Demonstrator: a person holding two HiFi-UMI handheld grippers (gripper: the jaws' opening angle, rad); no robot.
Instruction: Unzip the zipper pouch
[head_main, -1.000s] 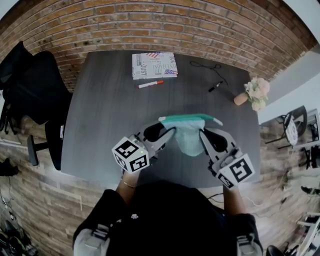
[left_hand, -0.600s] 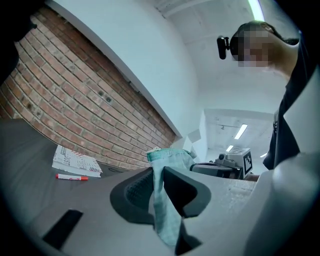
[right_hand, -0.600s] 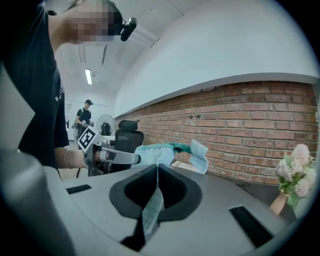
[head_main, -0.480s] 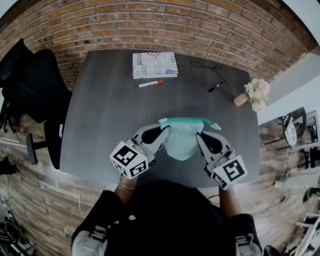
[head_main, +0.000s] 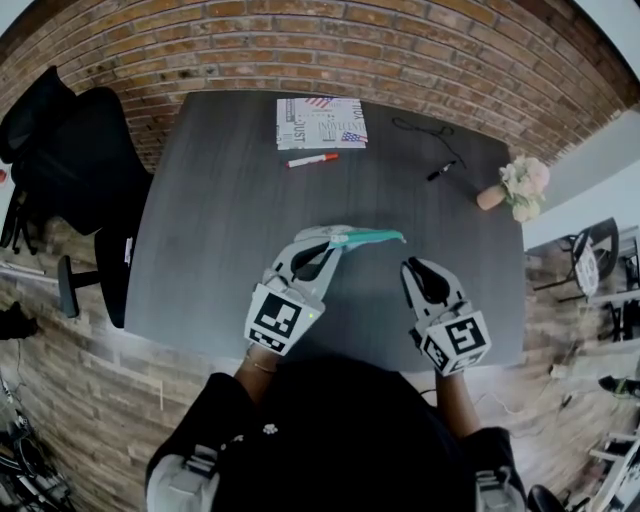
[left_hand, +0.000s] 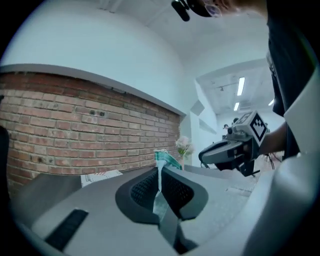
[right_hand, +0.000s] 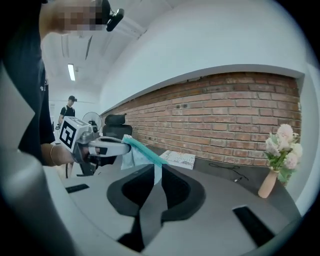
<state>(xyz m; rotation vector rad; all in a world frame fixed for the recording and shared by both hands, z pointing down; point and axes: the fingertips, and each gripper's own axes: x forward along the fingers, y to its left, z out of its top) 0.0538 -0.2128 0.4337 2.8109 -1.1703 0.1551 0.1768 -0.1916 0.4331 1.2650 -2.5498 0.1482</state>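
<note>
The teal zipper pouch (head_main: 367, 237) hangs above the grey table (head_main: 210, 240), held by its left end only. My left gripper (head_main: 335, 243) is shut on it; in the left gripper view its fabric (left_hand: 159, 197) is pinched between the pads. My right gripper (head_main: 410, 268) sits just short of the pouch's free right end, not touching it, and its jaws are opening with nothing between them. In the right gripper view the pouch (right_hand: 136, 151) sticks out from the left gripper (right_hand: 112, 146), beyond my right gripper (right_hand: 156, 174).
At the table's far edge lie a printed booklet (head_main: 322, 122), a red marker (head_main: 312, 159), a black pen (head_main: 440, 171) and a thin cable (head_main: 420, 128). A small vase of flowers (head_main: 520, 188) stands at the right edge. A black chair (head_main: 70, 150) stands to the left.
The left gripper has shut on the pouch's left end. The right gripper has let go and drawn back toward me. The pouch now hangs from the left gripper alone, farther from me.
</note>
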